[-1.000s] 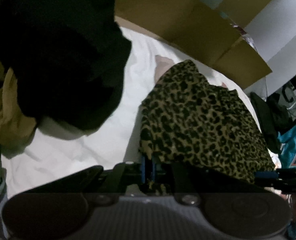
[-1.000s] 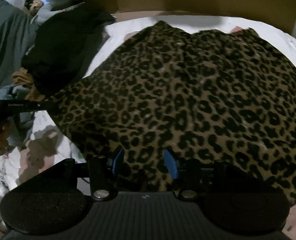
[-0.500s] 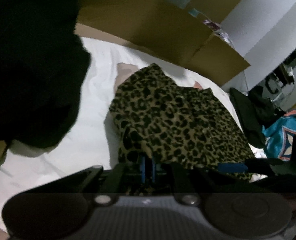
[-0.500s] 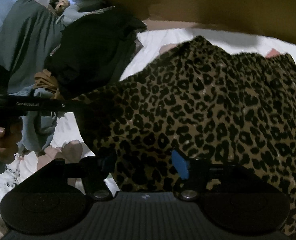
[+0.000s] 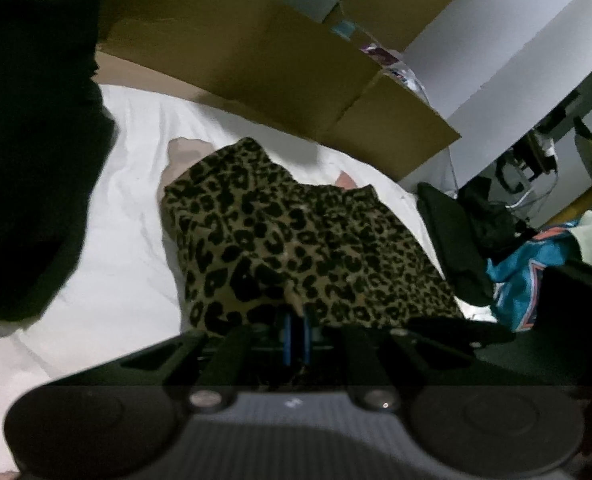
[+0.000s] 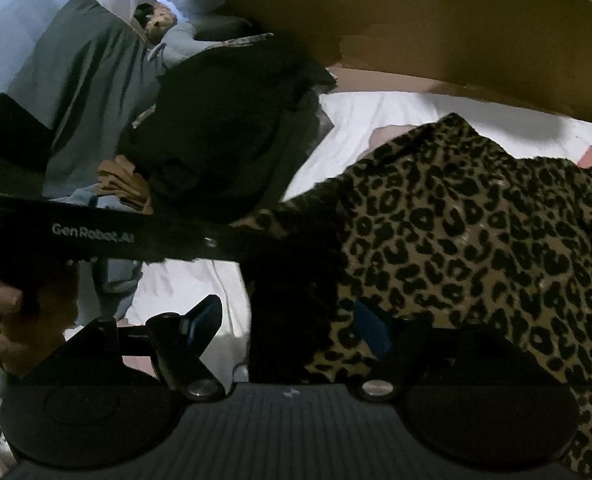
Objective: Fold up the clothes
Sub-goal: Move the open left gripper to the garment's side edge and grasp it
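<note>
One leopard-print garment (image 5: 296,240) lies on the white sheet (image 5: 128,240) of a bed, filling the centre of the left wrist view and the right half of the right wrist view. Two tools show. The left tool (image 5: 295,338) has its blue pads pressed together on the near hem of the garment, at the lower centre of the frame. The right tool (image 6: 288,330) stands open, its two blue pads well apart; the right-hand pad (image 6: 372,332) touches the print cloth, the other hangs over the sheet. One black heap of clothes (image 5: 28,152) fills the left of the left wrist view; how many pieces it holds cannot be told in the dark. One brown cardboard box (image 5: 280,60) runs along the top behind the bed. In the right wrist view one hand (image 6: 16,320) at the lower left grips the left tool's handle, only fingers showing. At the right edge of the left wrist view, a teal patterned cloth (image 5: 524,276) is cut off, and the things around it are too dim to name.
</note>
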A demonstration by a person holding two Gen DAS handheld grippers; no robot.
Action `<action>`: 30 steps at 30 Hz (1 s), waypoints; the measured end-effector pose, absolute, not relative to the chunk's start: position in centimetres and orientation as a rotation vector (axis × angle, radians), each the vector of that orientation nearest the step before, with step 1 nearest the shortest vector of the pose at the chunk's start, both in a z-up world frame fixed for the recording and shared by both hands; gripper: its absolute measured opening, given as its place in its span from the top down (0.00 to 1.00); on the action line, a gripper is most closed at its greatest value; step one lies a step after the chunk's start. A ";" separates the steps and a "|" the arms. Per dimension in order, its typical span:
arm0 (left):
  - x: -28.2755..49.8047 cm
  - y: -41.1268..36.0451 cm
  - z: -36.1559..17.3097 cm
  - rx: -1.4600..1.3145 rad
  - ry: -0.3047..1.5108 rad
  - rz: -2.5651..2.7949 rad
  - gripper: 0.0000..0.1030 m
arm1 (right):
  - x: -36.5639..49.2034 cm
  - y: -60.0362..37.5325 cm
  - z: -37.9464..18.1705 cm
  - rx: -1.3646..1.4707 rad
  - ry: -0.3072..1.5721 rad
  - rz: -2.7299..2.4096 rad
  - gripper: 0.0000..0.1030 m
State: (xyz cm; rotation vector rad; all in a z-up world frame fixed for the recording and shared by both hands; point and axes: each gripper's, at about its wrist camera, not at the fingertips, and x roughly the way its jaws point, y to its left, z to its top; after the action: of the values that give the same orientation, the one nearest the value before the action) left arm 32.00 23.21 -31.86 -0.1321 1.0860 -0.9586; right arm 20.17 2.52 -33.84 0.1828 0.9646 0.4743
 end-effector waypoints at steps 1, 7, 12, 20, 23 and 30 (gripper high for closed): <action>31.9 23.0 -31.7 -0.136 1.085 -0.965 0.94 | 20.3 2.8 -33.8 0.183 0.961 0.477 0.24; 31.6 22.2 -31.4 -0.135 1.078 -0.986 0.94 | 20.8 3.9 -33.6 0.177 0.946 0.485 0.44; 31.7 22.1 -31.5 -0.140 1.088 -0.982 0.94 | 21.0 4.2 -33.7 0.158 0.943 0.472 0.56; 31.4 22.0 -31.2 -0.157 1.085 -0.994 0.89 | 21.3 4.6 -33.8 0.128 0.937 0.451 0.95; 31.6 22.4 -30.7 -0.172 1.069 -0.985 0.84 | 21.5 4.1 -33.8 0.131 0.943 0.438 0.96; 32.2 23.3 -31.0 -0.158 1.066 -0.922 0.83 | 22.0 1.3 -33.6 0.158 0.974 0.404 0.97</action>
State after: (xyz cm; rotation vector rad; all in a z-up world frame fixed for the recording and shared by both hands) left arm 32.16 23.34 -31.00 -0.1578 1.0656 -0.9221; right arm 22.02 1.34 -33.62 0.1579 0.9737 0.4036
